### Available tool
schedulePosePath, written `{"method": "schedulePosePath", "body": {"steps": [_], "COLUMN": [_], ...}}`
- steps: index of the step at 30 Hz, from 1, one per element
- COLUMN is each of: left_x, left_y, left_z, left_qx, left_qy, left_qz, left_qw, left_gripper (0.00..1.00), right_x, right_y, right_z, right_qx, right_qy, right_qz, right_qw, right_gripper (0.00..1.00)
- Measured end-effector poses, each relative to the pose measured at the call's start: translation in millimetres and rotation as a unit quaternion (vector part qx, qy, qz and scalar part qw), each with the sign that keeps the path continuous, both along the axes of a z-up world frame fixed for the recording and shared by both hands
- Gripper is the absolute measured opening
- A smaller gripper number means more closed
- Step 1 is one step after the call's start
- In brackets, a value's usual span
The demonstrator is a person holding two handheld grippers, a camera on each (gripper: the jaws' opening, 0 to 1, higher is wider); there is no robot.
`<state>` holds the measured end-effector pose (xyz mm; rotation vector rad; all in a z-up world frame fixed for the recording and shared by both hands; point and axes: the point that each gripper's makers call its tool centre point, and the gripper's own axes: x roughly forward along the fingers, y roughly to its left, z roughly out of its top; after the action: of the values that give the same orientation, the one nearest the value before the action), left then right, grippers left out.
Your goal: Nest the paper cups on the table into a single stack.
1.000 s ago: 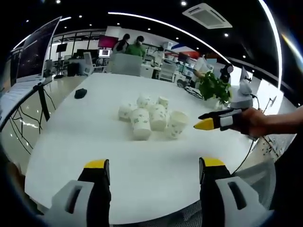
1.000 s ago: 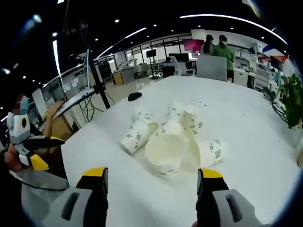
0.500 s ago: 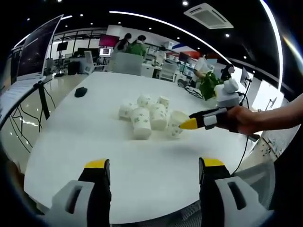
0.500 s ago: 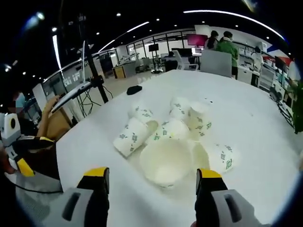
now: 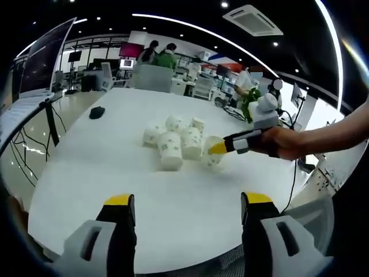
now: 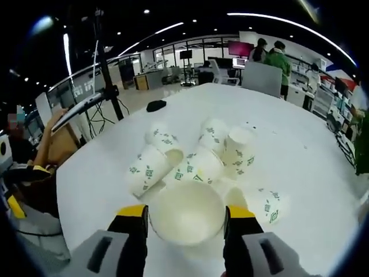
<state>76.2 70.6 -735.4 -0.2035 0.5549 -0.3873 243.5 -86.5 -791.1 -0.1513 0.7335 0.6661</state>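
Several white paper cups with green prints (image 5: 179,138) lie and stand in a cluster in the middle of the white round table (image 5: 115,167). In the right gripper view the nearest cup (image 6: 186,214) faces me mouth-first, and my right gripper (image 6: 186,212) is shut on it, one jaw against each side of its rim. Behind it lie more cups (image 6: 144,170), and one stands upside down (image 6: 237,144). In the left gripper view my left gripper (image 5: 188,201) is open over the near table edge, well short of the cups. The right gripper (image 5: 222,147) reaches in there, at the rightmost cup (image 5: 212,154).
A black mouse (image 5: 97,112) lies far left on the table. A green plant (image 5: 256,104) stands at the table's far right. A monitor on a stand (image 5: 40,57) is off the table's left side. People (image 5: 161,55) stand by desks at the back.
My right gripper has moved in onto the nearest cup and its jaws have narrowed against the rim. The left gripper has stayed put and open.
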Motion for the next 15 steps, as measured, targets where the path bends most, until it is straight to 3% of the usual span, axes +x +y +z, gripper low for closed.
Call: {"method": "schedulePosePath", "body": {"steps": [11, 15], "left_x": [-0.4, 0.4], "left_y": [-2.2, -3.7], "left_z": [0.6, -0.3], "left_qx": [-0.003, 0.001], "left_qy": [-0.002, -0.004], "left_qz": [-0.005, -0.01], "left_qw": [1.0, 0.9999], "left_gripper": [0.74, 0.74], "right_x": [-7.3, -21.5], "right_y": [1.0, 5.0], "right_z": [7.2, 17.2], "right_qx": [0.004, 0.004], "right_qy": [-0.007, -0.014], "right_qz": [0.012, 0.023], "right_qw": [0.9999, 0.9996], "right_gripper": [0.48, 0.47]}}
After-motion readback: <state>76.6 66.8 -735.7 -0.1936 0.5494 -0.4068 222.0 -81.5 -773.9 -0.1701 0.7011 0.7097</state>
